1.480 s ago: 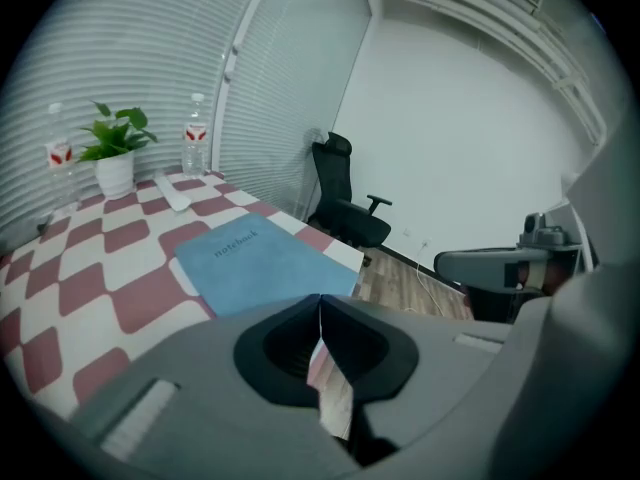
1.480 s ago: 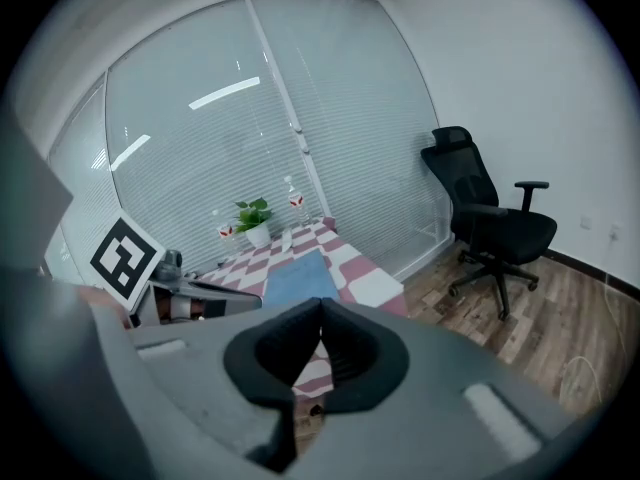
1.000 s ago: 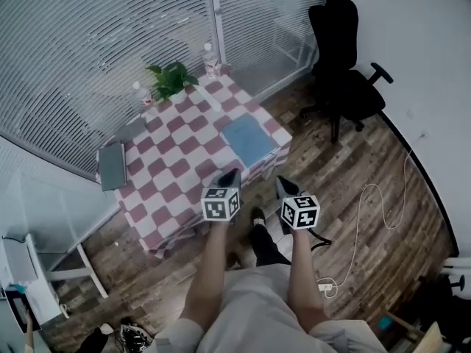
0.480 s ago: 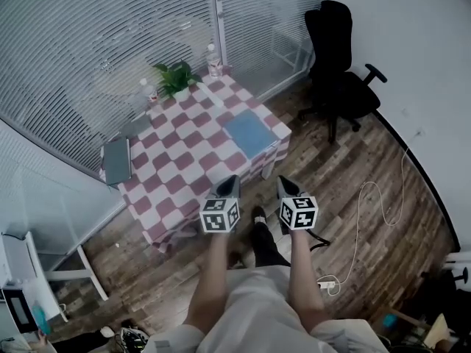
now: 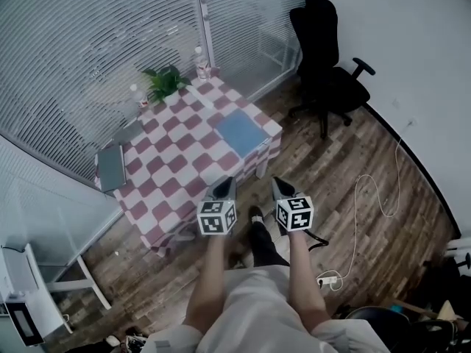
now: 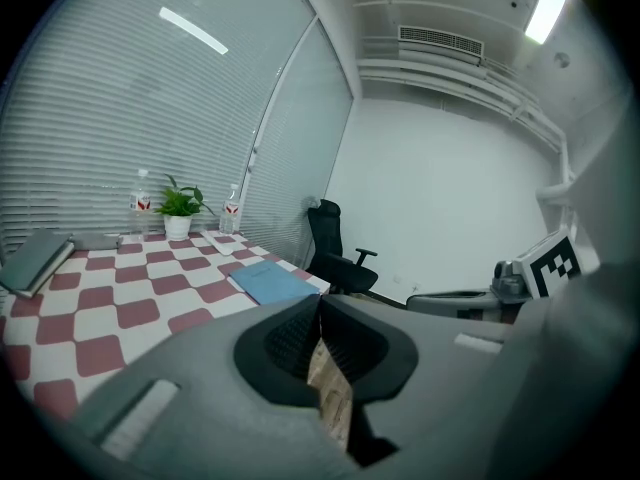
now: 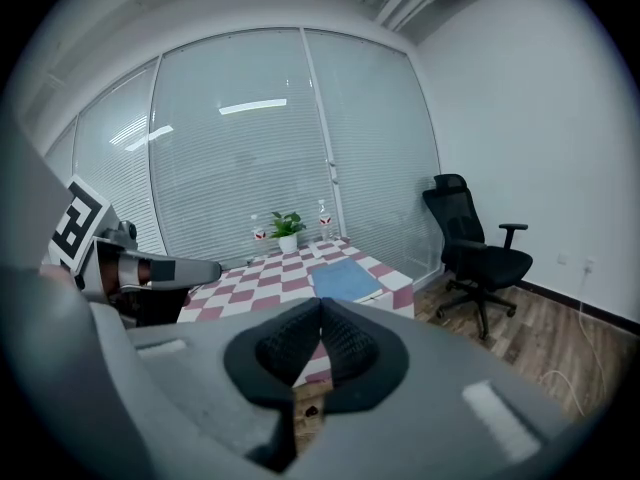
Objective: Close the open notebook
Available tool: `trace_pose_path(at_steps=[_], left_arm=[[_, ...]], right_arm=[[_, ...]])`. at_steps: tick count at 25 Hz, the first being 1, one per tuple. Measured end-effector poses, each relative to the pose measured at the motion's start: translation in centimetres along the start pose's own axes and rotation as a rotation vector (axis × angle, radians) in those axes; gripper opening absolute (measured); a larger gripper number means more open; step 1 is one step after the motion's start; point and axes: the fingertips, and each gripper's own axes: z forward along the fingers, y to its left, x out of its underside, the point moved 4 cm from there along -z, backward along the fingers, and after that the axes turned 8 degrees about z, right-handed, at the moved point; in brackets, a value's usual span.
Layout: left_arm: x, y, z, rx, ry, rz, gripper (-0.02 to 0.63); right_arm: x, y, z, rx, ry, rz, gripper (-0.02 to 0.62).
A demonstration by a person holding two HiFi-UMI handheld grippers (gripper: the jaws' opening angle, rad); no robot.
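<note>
A blue notebook (image 5: 240, 132) lies flat on the checkered table (image 5: 176, 175) near its right corner, showing only its blue cover. It also shows in the left gripper view (image 6: 270, 282) and the right gripper view (image 7: 343, 279). My left gripper (image 5: 223, 187) hangs in the air at the table's near edge, well short of the notebook. Over the floor beside it is my right gripper (image 5: 280, 188). Both are shut and hold nothing, as seen on the left gripper (image 6: 318, 313) and on the right gripper (image 7: 321, 308).
A potted plant (image 5: 163, 81) and two bottles (image 5: 199, 59) stand at the table's far side by the blinds. A grey book (image 5: 112, 168) lies at its left edge. To the right are a black office chair (image 5: 324, 72) and a white cable (image 5: 368, 204) on the wooden floor.
The head view has drifted, so the table and chair sit a little further left in the picture. Both grippers stay shut side by side, slightly lower in the picture.
</note>
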Motion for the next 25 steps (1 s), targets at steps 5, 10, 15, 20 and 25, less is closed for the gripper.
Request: trace_pose_path(at_steps=[5,10,15,20,25], left_arm=[[-0.2,-0.1,-0.2,0.01,0.008,0.021,0.008],[-0.1,0.2,-0.5,0.009,0.011,0.026,0.008],[0.0,0.5,-0.6,0.002,0.006,0.02,0.008],[0.1,0.5,-1.1,0.009,0.008,0.001,0.008],[-0.4,0.8,-1.8,-0.028,-0.04,-0.022,0.008]], right_arm=[[-0.6,0.3,0.4,-0.009,0.004,-0.013,-0.003],[-0.6,0.9,0.8,-0.015,0.02,-0.036,-0.003],[-0.5,1.4,1.0,-0.031,0.025,-0.058,-0.003],[0.0,1.6,0.9,-0.033,0.037,-0.061,-0.003],[0.4,2.2,0.7,-0.048,0.046,-0.104,-0.003]])
